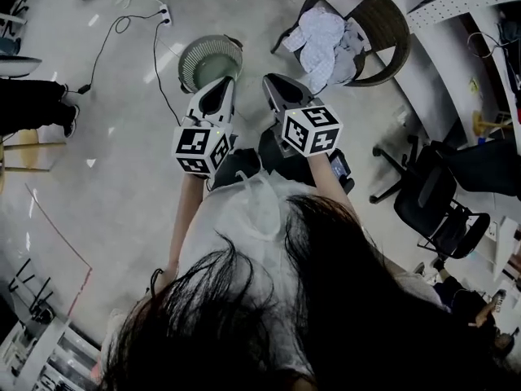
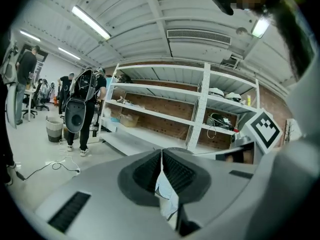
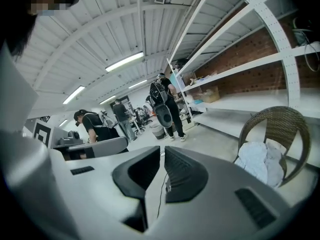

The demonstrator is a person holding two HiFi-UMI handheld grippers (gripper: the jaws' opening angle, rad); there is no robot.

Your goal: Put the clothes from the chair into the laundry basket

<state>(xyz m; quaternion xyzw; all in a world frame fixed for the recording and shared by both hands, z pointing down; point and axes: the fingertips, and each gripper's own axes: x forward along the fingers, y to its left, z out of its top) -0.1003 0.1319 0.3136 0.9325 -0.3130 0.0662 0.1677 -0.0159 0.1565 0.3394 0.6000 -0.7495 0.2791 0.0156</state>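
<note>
- the person's dark hair (image 1: 326, 300) is filling the lower part of the head view, nearest the camera.
- the left tool (image 1: 220, 92) is reaching forward above the floor (image 1: 122, 137), its tip pointing toward the laundry basket (image 1: 203, 59).
- its jaws are meeting at the tips with nothing gripped there; a pale patch is showing through the slit lower down, and i cannot tell what it is.
- the right tool (image 1: 281, 88) is hanging just beside the left one, angled toward the chair (image 1: 387, 23).
- its jaws are pressed together, holding nothing and touching nothing.
- the clothes (image 1: 326, 43) are lying heaped on the seat of the wicker chair, well apart from both tools.
- the basket is standing on the floor near the chair, on its left in the head view.
</note>
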